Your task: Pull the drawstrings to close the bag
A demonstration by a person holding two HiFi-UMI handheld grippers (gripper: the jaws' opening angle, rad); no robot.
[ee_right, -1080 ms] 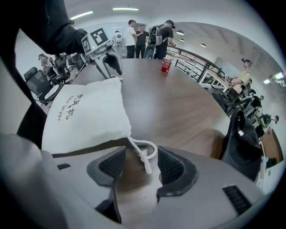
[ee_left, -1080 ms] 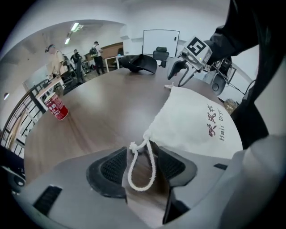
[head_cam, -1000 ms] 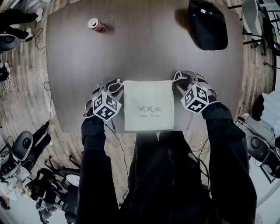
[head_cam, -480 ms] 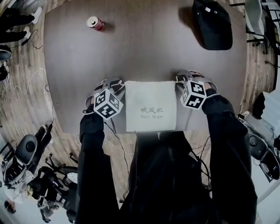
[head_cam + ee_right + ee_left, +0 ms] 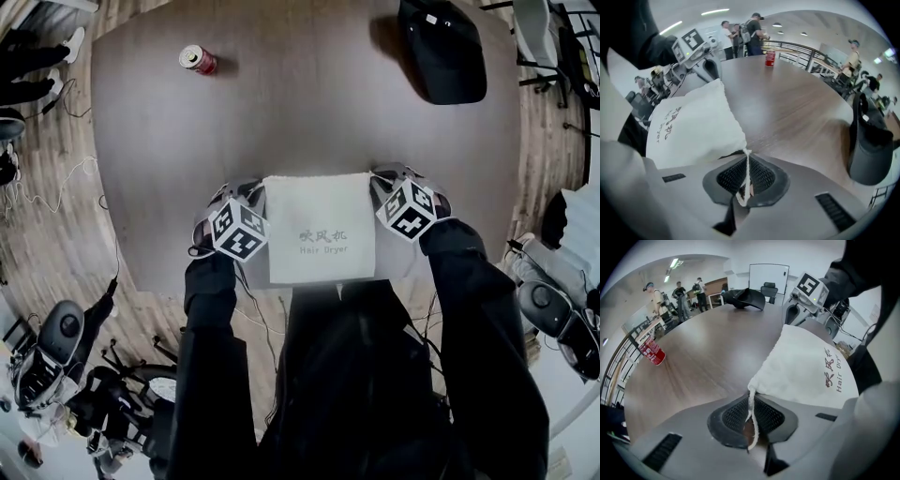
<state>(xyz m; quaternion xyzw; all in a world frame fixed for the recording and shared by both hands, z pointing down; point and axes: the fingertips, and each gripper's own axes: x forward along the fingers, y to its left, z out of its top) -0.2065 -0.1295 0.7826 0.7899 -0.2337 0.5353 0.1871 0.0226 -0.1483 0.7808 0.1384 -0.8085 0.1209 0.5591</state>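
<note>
A white drawstring bag [image 5: 319, 230] printed "Hair Dryer" lies flat at the near edge of the brown table [image 5: 309, 122]. My left gripper [image 5: 246, 199] is at its top left corner. In the left gripper view the jaws [image 5: 751, 420] are closing, with the left drawstring [image 5: 751, 404] running between the mesh pads and a sliver of gap still beside it. At the top right corner my right gripper [image 5: 386, 187] is shut on the right drawstring [image 5: 747, 171], which comes out of the bag [image 5: 693, 126] corner and passes through the pads [image 5: 761, 177].
A red drink can [image 5: 198, 60] lies at the table's far left. A black cap [image 5: 441, 47] rests at the far right. Chairs, cables and people stand around the table. The table's near edge runs just under the bag.
Both grippers have moved in to the bag's top corners. Their jaws have come together around the drawstrings.
</note>
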